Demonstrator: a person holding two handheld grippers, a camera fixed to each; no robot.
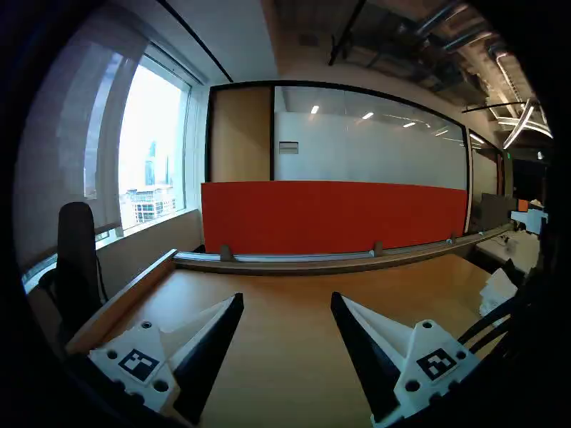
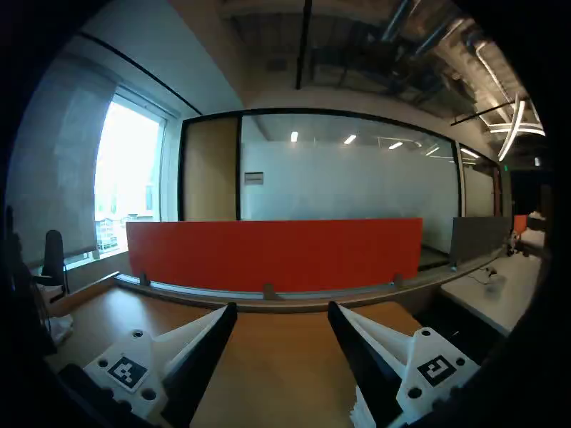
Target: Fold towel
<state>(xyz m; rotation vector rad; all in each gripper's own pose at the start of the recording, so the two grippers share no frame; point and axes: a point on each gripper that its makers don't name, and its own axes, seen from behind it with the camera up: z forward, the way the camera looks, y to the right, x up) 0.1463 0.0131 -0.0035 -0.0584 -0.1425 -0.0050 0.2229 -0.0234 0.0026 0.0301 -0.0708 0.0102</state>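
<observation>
My left gripper (image 1: pixel 285 298) hangs open over a bare wooden desk (image 1: pixel 300 335), with nothing between its fingers. At the right edge of the left gripper view lies a white bundle (image 1: pixel 499 288), possibly the towel, partly hidden by dark shapes. My right gripper (image 2: pixel 282 307) is open too, above the same desk (image 2: pixel 285 371). The right gripper view has a white crumpled piece (image 2: pixel 61 328) at its far left edge. A small white patch (image 2: pixel 359 415) peeks out beside the right finger at the bottom; I cannot tell what it is.
An orange partition (image 1: pixel 332 217) on a metal rail (image 1: pixel 285 257) closes off the back of the desk. A black chair (image 1: pixel 75 264) stands by the window at left. A second, white desk (image 2: pixel 499 289) lies off to the right.
</observation>
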